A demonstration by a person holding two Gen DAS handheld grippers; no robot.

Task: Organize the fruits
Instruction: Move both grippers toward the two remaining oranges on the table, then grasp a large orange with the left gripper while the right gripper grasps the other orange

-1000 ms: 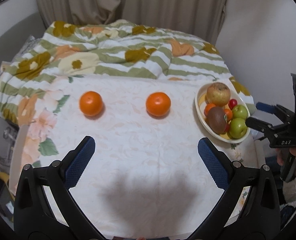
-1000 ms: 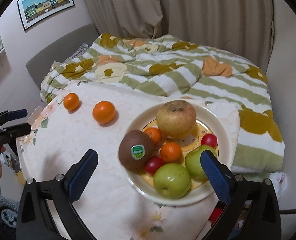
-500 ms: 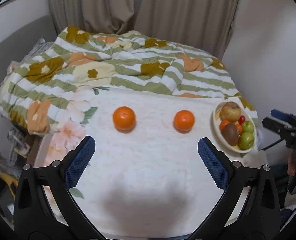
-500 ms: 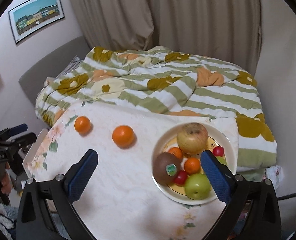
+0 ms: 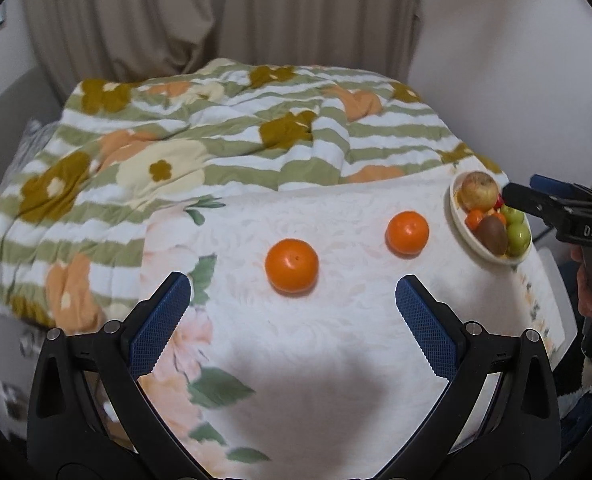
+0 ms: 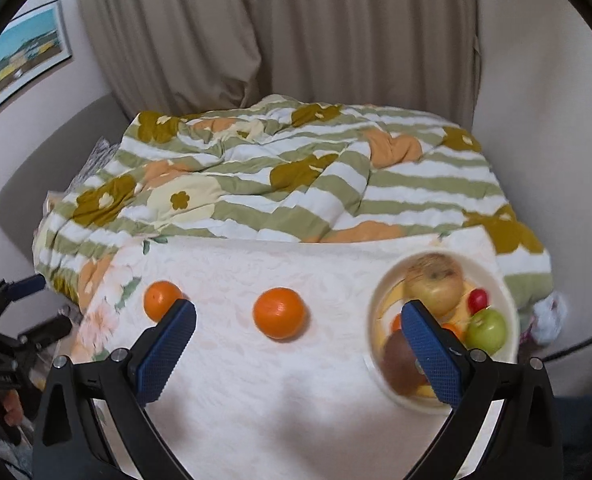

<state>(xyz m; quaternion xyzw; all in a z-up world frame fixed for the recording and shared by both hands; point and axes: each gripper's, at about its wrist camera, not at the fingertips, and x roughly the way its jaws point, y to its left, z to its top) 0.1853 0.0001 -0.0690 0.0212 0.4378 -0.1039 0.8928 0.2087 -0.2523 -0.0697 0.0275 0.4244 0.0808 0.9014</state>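
Oranges, two round and glossy, lie apart on the white floral-embossed tablecloth (image 5: 335, 344). In the left wrist view we see the nearer round orange (image 5: 292, 266) ahead of the left gripper (image 5: 292, 320), roughly centred between its blue-padded fingers, which stand wide apart and hold nothing. The farther round orange (image 5: 407, 233) sits to its right, between it and the cream round bowl of mixed fruit (image 5: 461, 226) at the table's right edge. The two oranges do not touch each other or the bowl.

In the right wrist view we see the right gripper (image 6: 294, 344) likewise spread wide and empty, with the farther orange (image 6: 280, 313) lying between and just beyond its fingertips. The other orange (image 6: 160, 300) is partly covered by the left blue pad (image 6: 164, 356). The right blue pad (image 6: 431, 354) overlaps the bowl (image 6: 375, 312), hiding part of the brown oval kiwi (image 6: 397, 364) and some small orange fruit behind it. We can make out a large yellowish apple (image 6: 435, 286), a green apple (image 6: 485, 330) and a small red fruit (image 6: 477, 299), though this side is blurred.

A green-striped flowered quilt (image 5: 216, 140) lies beyond the cloth. The right gripper's black body crosses the bowl's far side in the left wrist view, cutting off fruit there.
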